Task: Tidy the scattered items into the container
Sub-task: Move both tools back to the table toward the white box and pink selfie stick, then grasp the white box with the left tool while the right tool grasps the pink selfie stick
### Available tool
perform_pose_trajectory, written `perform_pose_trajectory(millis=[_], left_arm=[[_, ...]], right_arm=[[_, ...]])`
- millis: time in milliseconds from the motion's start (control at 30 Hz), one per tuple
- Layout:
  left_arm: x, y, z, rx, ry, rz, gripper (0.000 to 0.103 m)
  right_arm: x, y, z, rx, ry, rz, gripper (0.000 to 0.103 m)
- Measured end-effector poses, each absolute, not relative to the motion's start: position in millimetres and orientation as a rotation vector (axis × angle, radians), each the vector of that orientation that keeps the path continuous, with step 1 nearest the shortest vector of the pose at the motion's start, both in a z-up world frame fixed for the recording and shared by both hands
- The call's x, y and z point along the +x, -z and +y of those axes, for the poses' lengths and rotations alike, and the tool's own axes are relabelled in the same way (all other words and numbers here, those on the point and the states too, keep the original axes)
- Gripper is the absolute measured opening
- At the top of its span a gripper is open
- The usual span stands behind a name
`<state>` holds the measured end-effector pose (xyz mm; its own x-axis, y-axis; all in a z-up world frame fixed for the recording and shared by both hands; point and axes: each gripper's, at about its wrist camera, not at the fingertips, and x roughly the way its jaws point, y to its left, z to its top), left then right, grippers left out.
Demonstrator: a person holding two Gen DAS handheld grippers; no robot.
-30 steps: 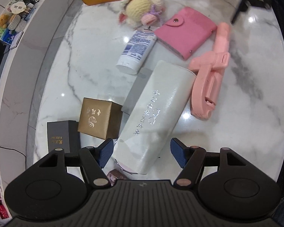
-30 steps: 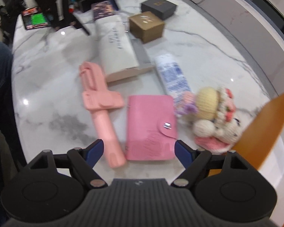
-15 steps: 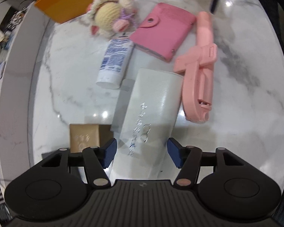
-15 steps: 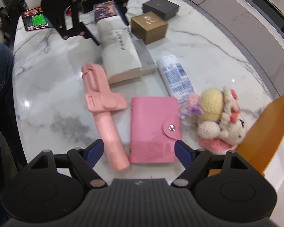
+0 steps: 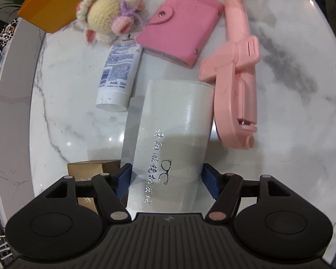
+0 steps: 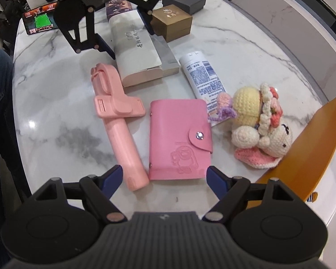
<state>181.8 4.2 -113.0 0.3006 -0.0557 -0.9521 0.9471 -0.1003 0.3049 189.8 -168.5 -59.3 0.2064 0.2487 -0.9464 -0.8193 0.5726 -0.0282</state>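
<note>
The white glasses case (image 5: 170,134) lies lengthwise on the marble counter (image 5: 291,134), its near end between the blue pads of the left tool (image 5: 166,177). That tool's jaws are opening; the pads stand just off the case's sides rather than pressing it. The case is glossy, with silver characters and a small spectacles emblem; the right wrist view shows a pink underside at its far end. A pink selfie stick (image 5: 237,85) lies just beside the case on one flank, and a gold box (image 5: 89,168) sits near the other, so side room is tight there. A white tube (image 5: 118,76) lies close to the case's far corner.

The right tool (image 6: 163,177) hovers with jaws wide apart, empty, over the near ends of the pink wallet (image 6: 179,139) and selfie stick. Bare counter opens on the selfie stick's outer side. The orange container (image 6: 313,139) stands at the counter's edge, touching the crocheted doll (image 6: 259,125).

Only the right wrist view shows a black box (image 6: 184,1), a phone (image 6: 40,21) with a lit screen, and a person's denim-clad leg (image 6: 0,116).
</note>
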Motion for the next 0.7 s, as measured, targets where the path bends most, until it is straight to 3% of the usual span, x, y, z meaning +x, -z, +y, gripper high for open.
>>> perform_pose_trajectory(millis=[133, 233, 533, 600, 700], left_arm=[[185.9, 111.4, 3.0, 1.362, 1.073, 0.92, 0.078], [183.1, 110.7, 3.9, 1.363, 1.072, 0.923, 0.077], [181.1, 101.2, 16.8, 1.287, 1.058, 0.968, 0.076], [179.9, 97.2, 20.7, 1.269, 1.052, 0.971, 0.076], [177.4, 90.3, 25.7, 1.249, 1.047, 0.969, 0.076]], right_arm=[[186.7, 62.5, -159.7, -0.632, -0.836, 1.102, 0.081], [181.6, 66.0, -148.3, -0.655, -0.878, 1.084, 0.068], [172.8, 79.4, -122.3, -0.715, -0.956, 1.076, 0.065], [171.9, 82.9, -118.1, -0.722, -0.967, 1.083, 0.057], [171.5, 89.3, -110.7, -0.732, -0.98, 1.09, 0.056]])
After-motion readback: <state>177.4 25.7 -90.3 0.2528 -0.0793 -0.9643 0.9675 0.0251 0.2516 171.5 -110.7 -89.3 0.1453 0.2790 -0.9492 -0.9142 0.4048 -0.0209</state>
